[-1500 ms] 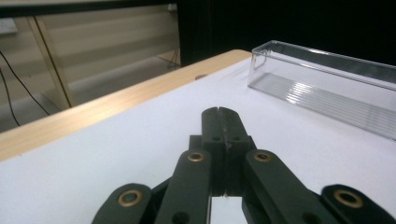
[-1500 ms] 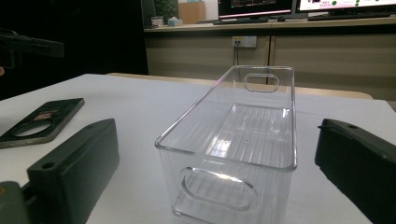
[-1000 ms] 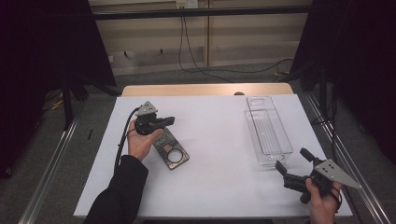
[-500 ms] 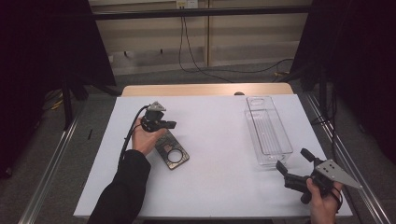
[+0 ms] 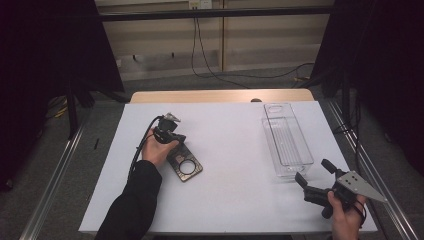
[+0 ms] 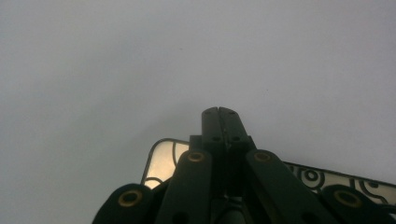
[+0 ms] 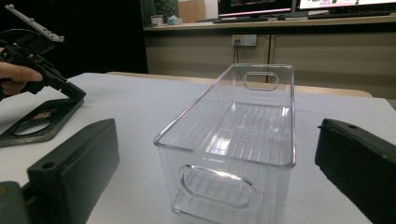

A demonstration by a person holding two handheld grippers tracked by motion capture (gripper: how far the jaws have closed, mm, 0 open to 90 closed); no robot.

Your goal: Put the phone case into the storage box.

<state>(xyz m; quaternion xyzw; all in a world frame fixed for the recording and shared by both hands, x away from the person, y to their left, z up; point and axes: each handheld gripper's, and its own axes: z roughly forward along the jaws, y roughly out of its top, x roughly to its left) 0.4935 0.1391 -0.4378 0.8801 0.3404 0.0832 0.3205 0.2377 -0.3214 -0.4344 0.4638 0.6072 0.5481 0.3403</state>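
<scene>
A dark flat plate (image 5: 187, 165) with a round hole lies on the white table (image 5: 230, 200), left of the middle. My left gripper (image 5: 175, 141) is tilted down over the plate's far end, jaws shut with nothing between them. In the left gripper view the closed tips (image 6: 219, 113) reach past the plate's patterned edge (image 6: 161, 161). The right gripper view shows that gripper's tip resting at the plate's far end (image 7: 42, 123). My right gripper (image 5: 314, 171) is held open near the front right corner, facing a clear plastic bin (image 5: 285, 172); the empty bin (image 7: 224, 156) stands between its wide jaws (image 7: 215, 128).
The bin runs lengthwise along the table's right side. A wooden strip (image 5: 220, 96) borders the far edge. Metal rails (image 5: 55, 180) flank the table, and cables (image 5: 210, 65) lie on the floor behind. Black curtains hang at both sides.
My left hand has sunk and tipped its gripper down onto the far end of the dark plate. The right gripper has stayed where it was.
</scene>
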